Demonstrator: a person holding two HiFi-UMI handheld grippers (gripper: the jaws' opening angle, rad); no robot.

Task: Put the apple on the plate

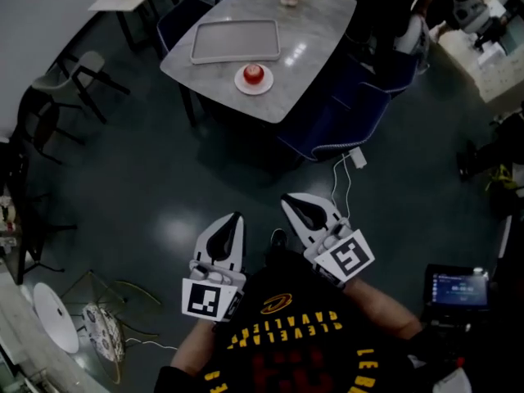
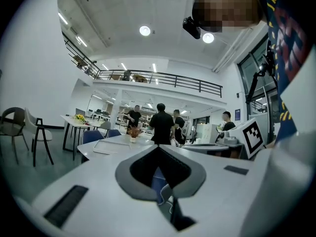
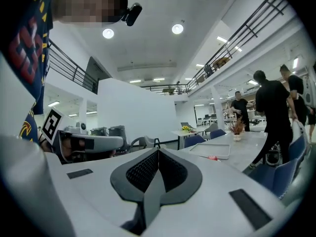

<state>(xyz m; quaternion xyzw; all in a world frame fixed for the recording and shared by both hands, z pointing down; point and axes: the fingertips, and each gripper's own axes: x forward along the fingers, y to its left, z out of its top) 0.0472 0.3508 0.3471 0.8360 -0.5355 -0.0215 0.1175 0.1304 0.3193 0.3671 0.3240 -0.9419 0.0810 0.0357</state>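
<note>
Jaws closed, empty, on left gripper [image 1: 237, 218] and right gripper [image 1: 287, 200]; apple [image 1: 254, 74] well ahead, already on plate [image 1: 242, 86]; marginally nearer the right.

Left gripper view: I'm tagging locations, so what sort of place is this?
Probably an open-plan office or lab hall: a pale stone-look table with blue chairs, a black-railed upper gallery, people standing about.

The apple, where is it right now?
In the head view, upper centre, the apple sits on a small white plate near the closest edge of the grey table. The tray lies just above it in the picture.
</note>
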